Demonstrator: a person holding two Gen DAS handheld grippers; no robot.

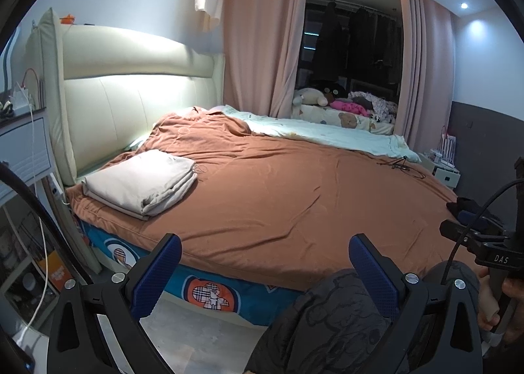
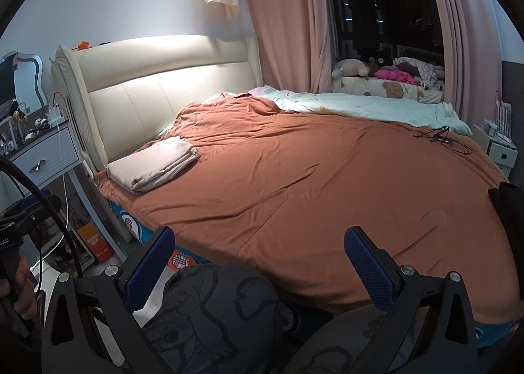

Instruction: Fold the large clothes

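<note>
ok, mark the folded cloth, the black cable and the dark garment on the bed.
folded cloth (image 1: 144, 182), left wrist view, top face.
black cable (image 2: 440, 138), right wrist view, tangled middle.
dark garment (image 1: 465, 205), left wrist view, its top.

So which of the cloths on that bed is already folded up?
The beige cloth near the headboard: a neat stacked rectangle. The orange cover and the pale green blanket lie spread out.

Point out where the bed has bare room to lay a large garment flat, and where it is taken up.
Free: the wide middle of the orange cover, bordered by the folded beige cloth headboard-side, the mint blanket along the far edge, and a black cable toward the foot. Crowded: the window ledge piled with plush toys. Both the left gripper and right gripper are open and empty.
</note>
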